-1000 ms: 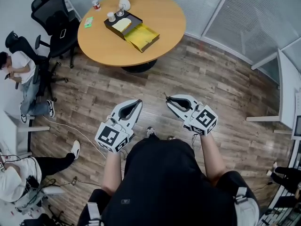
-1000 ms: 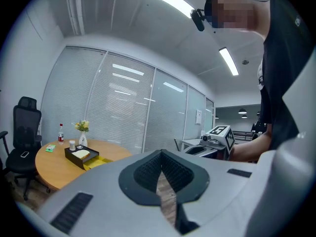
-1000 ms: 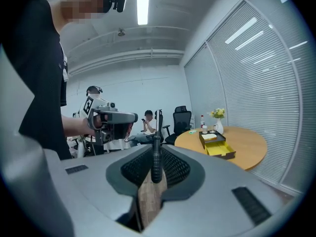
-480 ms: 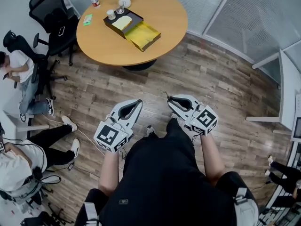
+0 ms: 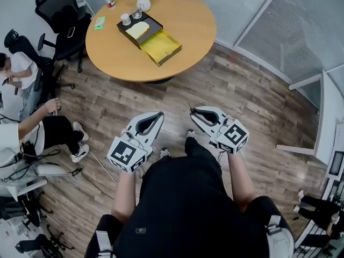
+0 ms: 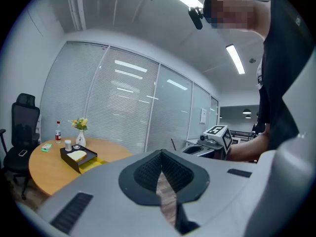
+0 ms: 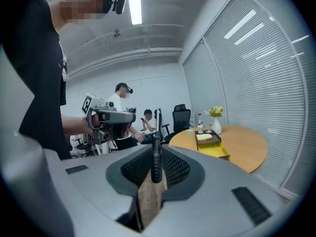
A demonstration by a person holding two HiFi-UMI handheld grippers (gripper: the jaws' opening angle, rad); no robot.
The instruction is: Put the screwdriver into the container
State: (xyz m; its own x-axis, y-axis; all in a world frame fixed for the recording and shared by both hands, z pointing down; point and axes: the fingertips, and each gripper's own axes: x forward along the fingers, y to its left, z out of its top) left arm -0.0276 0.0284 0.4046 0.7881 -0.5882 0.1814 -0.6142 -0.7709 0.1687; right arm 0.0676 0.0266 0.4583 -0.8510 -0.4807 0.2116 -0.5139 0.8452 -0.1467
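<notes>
Standing on the plank floor (image 5: 258, 106) well short of the round table (image 5: 185, 18), a person in black (image 5: 183, 208) is holding a gripper in each hand. From the head view, the left gripper (image 5: 158, 114) and the right gripper (image 5: 193, 112) are both pointing toward the table, side by side and apart. On the table the container (image 5: 163, 43), a black box with a yellow tray open beside it, is sitting near the middle. A vase (image 5: 142, 3) of flowers is standing just behind it at the far edge. Two seated people (image 5: 16, 71) are keeping to the left of the table, near a black office chair (image 5: 64, 18).

In the left gripper view, the jaws are pressing together with nothing between them, and the table is showing far off to the left beyond them.

In the right gripper view, the jaws are clamping the dark handle of the screwdriver (image 7: 156, 168) — its thin shaft is sticking straight up past the tips. The screwdriver is hanging in the air well apart from the table, and the container is lying off to the right beyond it.
</notes>
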